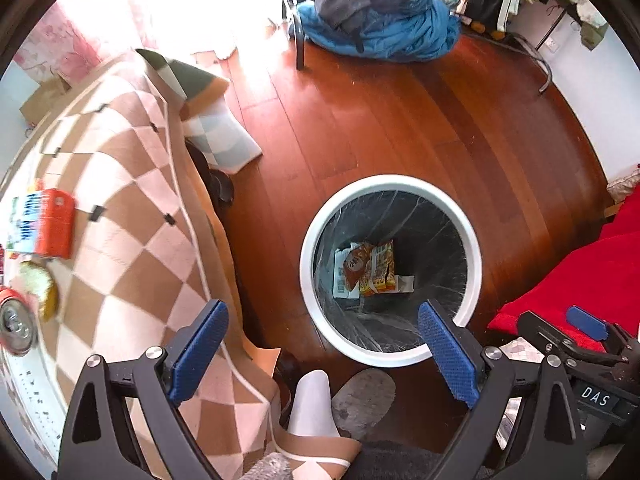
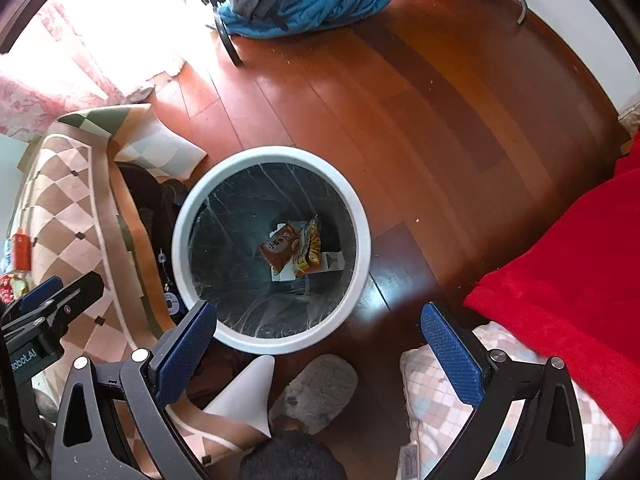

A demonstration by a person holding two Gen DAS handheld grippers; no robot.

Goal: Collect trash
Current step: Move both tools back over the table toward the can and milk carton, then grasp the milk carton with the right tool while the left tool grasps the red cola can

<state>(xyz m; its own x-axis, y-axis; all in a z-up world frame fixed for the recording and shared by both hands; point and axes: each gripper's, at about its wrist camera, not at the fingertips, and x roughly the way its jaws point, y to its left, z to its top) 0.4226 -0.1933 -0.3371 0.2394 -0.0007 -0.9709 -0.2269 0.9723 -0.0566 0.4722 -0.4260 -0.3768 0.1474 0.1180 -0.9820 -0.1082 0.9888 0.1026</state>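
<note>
1. Left gripper (image 1: 324, 354) jaws wide, empty; right gripper (image 2: 318, 352) also wide, empty.
2. White bin (image 2: 362, 216) just ahead of both, snack wrappers (image 2: 296, 250) at its bottom.
3. Soda can (image 1: 16, 324) far left of left gripper, on checkered cloth (image 1: 132, 216).

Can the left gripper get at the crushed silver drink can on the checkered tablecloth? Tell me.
Probably yes: the left gripper is open and empty, and the crushed silver drink can lies exposed on the checkered tablecloth, nothing over it.

Glossy wooden floor (image 1: 400, 120), sunlit pink curtains (image 1: 60, 40), white wall (image 1: 592, 92)
</note>
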